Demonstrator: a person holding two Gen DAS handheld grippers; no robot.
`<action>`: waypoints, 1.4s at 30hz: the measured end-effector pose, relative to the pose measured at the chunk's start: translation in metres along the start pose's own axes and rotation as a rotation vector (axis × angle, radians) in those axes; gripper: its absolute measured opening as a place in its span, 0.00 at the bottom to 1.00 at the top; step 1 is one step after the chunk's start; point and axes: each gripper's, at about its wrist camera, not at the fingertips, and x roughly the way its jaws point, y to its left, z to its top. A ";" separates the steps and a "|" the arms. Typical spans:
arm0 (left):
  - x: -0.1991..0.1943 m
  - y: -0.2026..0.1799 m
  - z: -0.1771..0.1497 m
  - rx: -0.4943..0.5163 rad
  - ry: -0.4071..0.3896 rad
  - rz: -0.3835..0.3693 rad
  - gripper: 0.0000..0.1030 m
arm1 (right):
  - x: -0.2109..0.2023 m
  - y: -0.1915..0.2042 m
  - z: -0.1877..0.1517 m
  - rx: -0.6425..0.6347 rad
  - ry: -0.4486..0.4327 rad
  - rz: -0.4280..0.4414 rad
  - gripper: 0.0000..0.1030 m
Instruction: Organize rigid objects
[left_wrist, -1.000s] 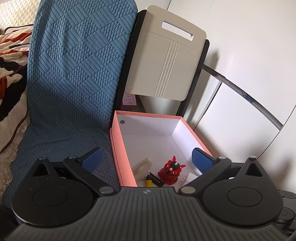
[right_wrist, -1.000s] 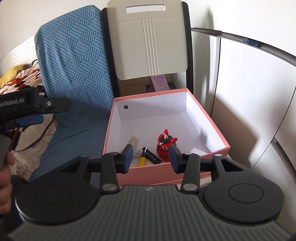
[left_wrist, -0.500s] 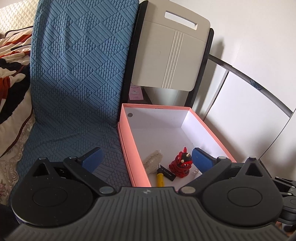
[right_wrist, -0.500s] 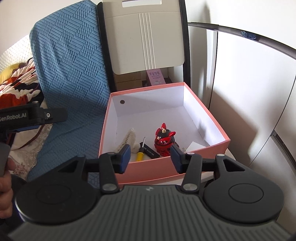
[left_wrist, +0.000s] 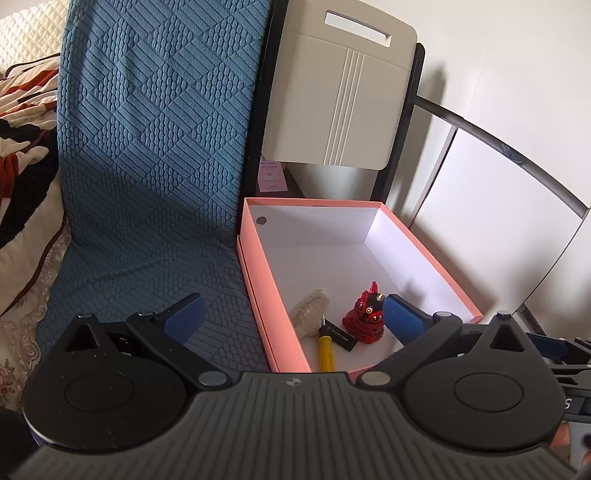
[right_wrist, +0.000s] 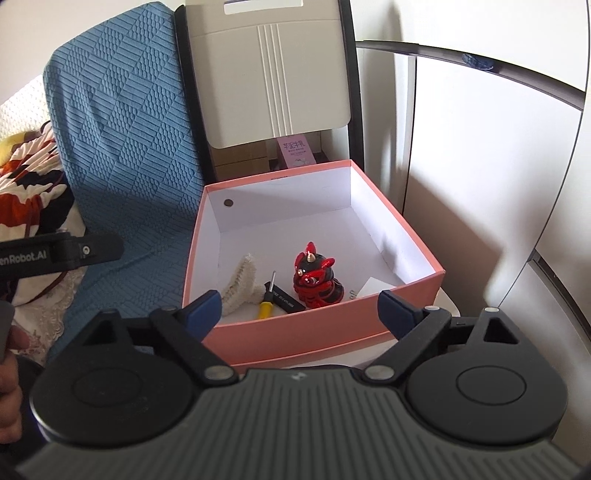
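Blue quilted cover (left_wrist: 147, 147); white slip (right_wrist: 376, 288) only in right view

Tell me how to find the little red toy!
Look for the pink box beside the blue quilted cushion. Near its front wall stands the red toy, next to a yellow-handled screwdriver and white brush. It alone is shiny red and black, with horns.

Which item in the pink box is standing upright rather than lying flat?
The red figurine. It stands upright in the pink box, while the yellow-handled screwdriver and the white brush head lie flat beside it.
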 end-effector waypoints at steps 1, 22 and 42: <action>0.000 0.000 0.000 0.000 -0.001 0.001 1.00 | 0.001 0.001 0.000 -0.006 0.006 -0.002 0.90; -0.005 0.003 0.002 -0.003 -0.011 0.015 1.00 | 0.004 0.002 0.003 -0.015 0.005 -0.010 0.90; -0.001 0.004 0.001 -0.010 0.006 0.009 1.00 | 0.005 0.007 0.002 -0.028 0.012 -0.001 0.90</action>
